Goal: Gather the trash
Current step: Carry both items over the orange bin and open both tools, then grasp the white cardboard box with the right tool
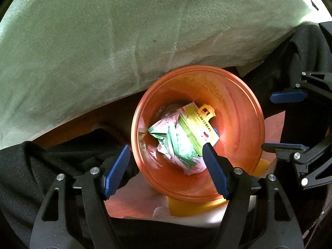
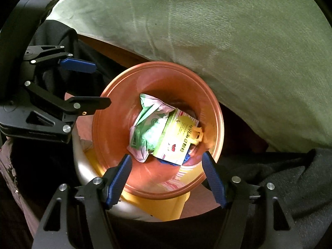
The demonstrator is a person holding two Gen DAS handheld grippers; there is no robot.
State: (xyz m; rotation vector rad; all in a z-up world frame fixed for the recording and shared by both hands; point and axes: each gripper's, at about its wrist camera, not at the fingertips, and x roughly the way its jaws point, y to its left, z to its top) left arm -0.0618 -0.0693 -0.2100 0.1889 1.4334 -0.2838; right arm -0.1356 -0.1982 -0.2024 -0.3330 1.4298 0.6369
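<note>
An orange plastic bin (image 1: 238, 103) stands below both grippers, seen from above, and shows in the right wrist view too (image 2: 128, 95). Inside lie a crumpled green and pink wrapper (image 1: 176, 143) (image 2: 149, 128) and a yellow-green packet with printed text (image 1: 197, 128) (image 2: 176, 141). My left gripper (image 1: 166, 151) is open and empty over the bin's near rim. My right gripper (image 2: 167, 158) is open and empty over the bin. It appears at the right of the left wrist view (image 1: 290, 120), and the left gripper appears at the left of the right wrist view (image 2: 99, 83).
A pale green blanket (image 1: 124, 31) (image 2: 228, 31) covers the area behind the bin. Dark fabric (image 1: 31, 166) (image 2: 290, 176) lies on either side. A yellow object (image 2: 157, 205) and a white rounded object (image 2: 83, 166) sit under the bin's near side.
</note>
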